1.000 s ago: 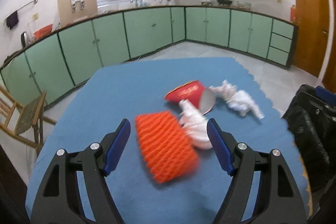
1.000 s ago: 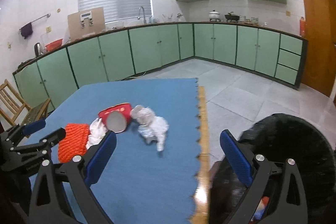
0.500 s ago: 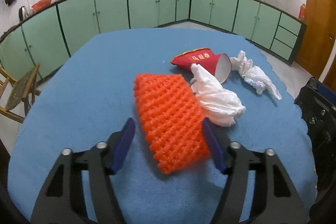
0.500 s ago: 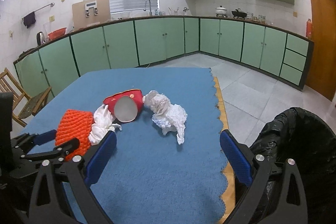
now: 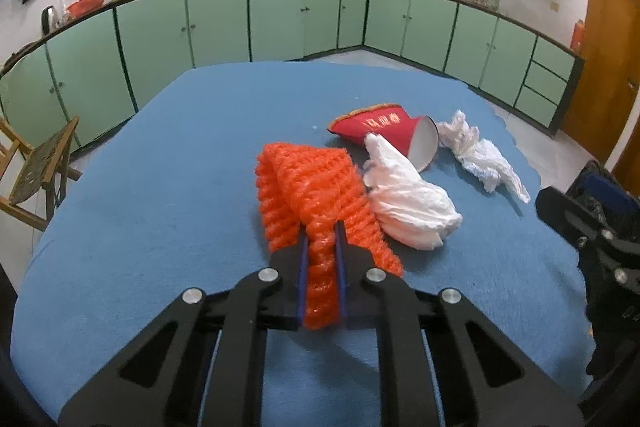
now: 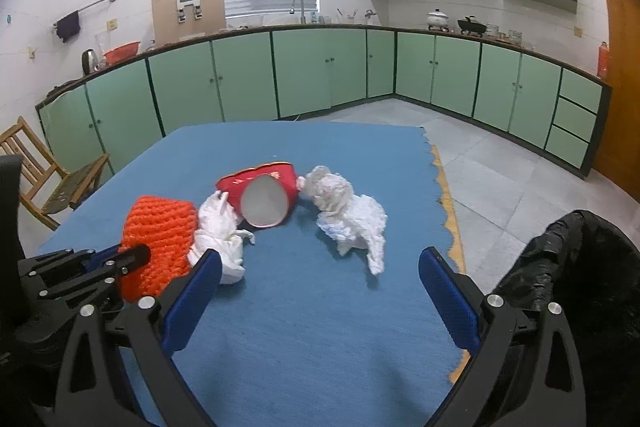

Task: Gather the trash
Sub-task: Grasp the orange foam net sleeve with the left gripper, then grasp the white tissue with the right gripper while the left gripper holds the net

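In the left wrist view, the orange foam net (image 5: 316, 187) is pinched at its near end by the left gripper (image 5: 320, 247) on the blue table mat (image 5: 160, 187) — a crumpled white tissue (image 5: 404, 199) touches its right side, beside a tipped red paper cup (image 5: 384, 131).

In the right wrist view, the right gripper (image 6: 320, 291) is held wide over the mat — a second tissue wad (image 6: 348, 215) lies ahead, a black trash bag (image 6: 580, 259) at right.
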`<state>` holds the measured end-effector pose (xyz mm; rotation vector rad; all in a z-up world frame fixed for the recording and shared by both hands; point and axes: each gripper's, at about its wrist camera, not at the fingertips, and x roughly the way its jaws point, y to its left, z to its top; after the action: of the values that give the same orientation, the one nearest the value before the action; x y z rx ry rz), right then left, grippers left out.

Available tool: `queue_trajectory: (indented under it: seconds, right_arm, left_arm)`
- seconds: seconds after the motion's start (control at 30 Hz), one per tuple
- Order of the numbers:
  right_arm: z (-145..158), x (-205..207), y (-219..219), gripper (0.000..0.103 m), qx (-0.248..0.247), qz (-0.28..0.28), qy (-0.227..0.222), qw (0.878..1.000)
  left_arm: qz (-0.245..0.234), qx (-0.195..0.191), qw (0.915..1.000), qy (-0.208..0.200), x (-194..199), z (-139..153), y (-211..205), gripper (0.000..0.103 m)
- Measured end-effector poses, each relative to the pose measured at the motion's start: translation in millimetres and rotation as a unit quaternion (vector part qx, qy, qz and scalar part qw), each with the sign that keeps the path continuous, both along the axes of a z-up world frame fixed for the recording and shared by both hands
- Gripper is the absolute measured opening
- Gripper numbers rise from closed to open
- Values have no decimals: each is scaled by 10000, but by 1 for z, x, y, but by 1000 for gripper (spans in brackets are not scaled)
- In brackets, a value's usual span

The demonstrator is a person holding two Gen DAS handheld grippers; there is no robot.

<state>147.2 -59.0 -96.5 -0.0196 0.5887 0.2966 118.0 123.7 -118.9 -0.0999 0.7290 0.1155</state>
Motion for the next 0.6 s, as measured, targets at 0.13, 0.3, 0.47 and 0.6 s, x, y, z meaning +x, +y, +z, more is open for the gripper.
queue_trajectory:
  seconds: [0.13, 0.3, 0.47, 0.6]
  right_arm:
    - [0, 6, 16, 97, 61, 152, 33, 9999]
    - [-4, 17, 45, 96, 60, 337, 113, 9993]
    - [-14, 27, 70, 90, -68, 394, 309, 9987]
    - [-24, 34, 81, 79, -140, 435, 579, 9973]
  left_arm:
    - [161, 109, 9997, -162, -3, 9, 12, 10]
    - [344, 268, 9988, -242, -1, 12, 30, 10]
    - [439, 374, 9981, -236, 3, 11, 45, 10]
    - [527, 365, 9977, -212, 5, 8, 56, 10]
